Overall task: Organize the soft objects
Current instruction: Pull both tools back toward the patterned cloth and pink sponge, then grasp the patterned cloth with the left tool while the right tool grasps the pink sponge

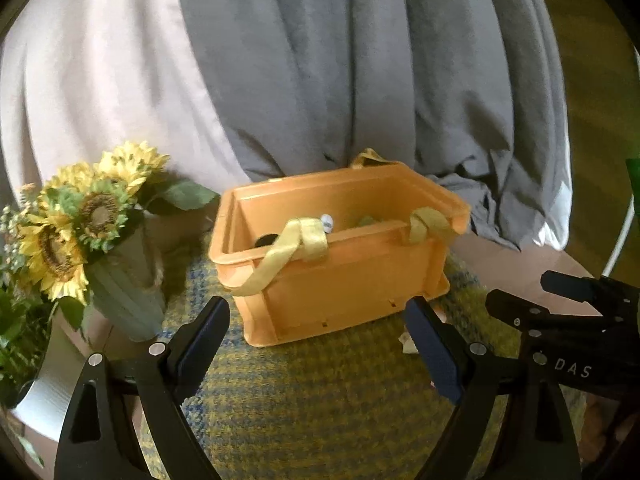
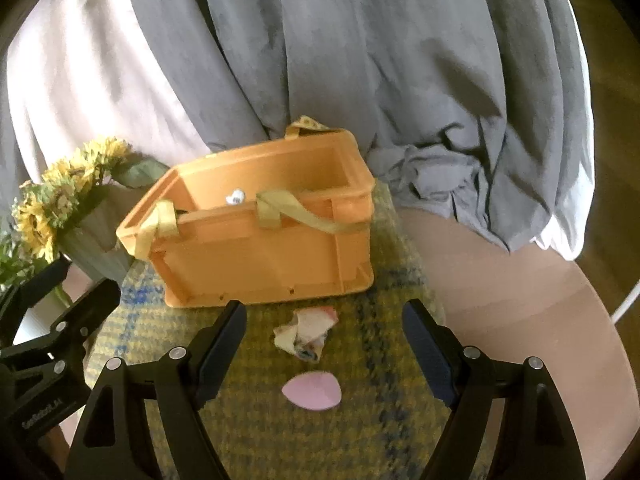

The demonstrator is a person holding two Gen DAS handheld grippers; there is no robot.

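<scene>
An orange plastic crate (image 1: pixel 340 268) (image 2: pixel 264 256) stands on a yellow-blue woven mat (image 1: pixel 312 400) (image 2: pixel 360 420). A yellow fabric strap (image 1: pixel 280 256) (image 2: pixel 296 210) hangs over its front rim, and a small white soft item (image 1: pixel 327 222) (image 2: pixel 235 197) shows inside. A crumpled cream cloth (image 2: pixel 306 332) and a pink egg-shaped sponge (image 2: pixel 313 393) lie on the mat in front of the crate. My left gripper (image 1: pixel 320 320) is open and empty before the crate. My right gripper (image 2: pixel 324 328) is open and empty, with the cloth between its fingers.
A pale green vase of sunflowers (image 1: pixel 80 216) (image 2: pixel 64 200) stands left of the crate. Grey and white curtains (image 1: pixel 320 60) (image 2: pixel 360 60) hang behind. The mat lies on a round pinkish table (image 2: pixel 520 280). A silver tape roll (image 1: pixel 44 396) sits at the left.
</scene>
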